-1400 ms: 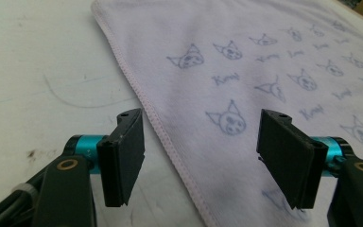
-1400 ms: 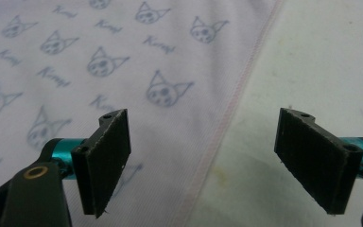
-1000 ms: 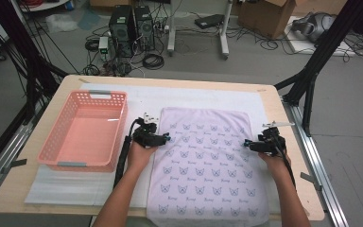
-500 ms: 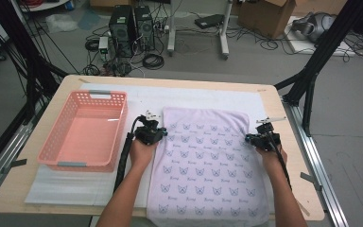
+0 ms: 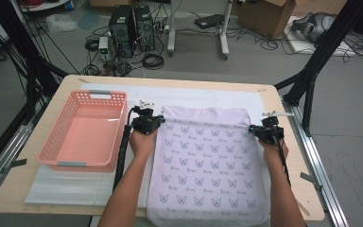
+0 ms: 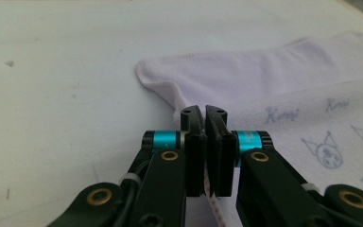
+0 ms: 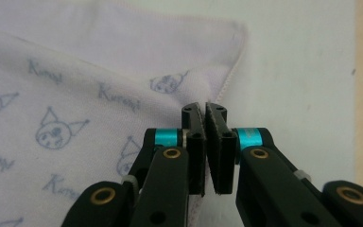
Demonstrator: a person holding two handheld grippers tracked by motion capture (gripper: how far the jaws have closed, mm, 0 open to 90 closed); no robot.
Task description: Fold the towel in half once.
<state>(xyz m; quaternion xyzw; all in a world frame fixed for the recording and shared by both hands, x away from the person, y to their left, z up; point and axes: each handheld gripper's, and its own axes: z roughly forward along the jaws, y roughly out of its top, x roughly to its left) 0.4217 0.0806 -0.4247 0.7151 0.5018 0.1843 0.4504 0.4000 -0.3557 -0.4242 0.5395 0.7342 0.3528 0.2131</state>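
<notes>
Pinching the far corners of a lilac cat-print cotton towel (image 5: 208,165) spread mid-counter, left tool (image 5: 147,121) and right tool (image 5: 263,130) are clamped on its hem; uneven lifting could slip a corner free.

Both forearms are stretched forward over the table (image 5: 66,198). The left tongs (image 5: 147,124) and the right tongs (image 5: 264,132) are clamped shut on the towel (image 5: 208,161), one at each far corner.
</notes>
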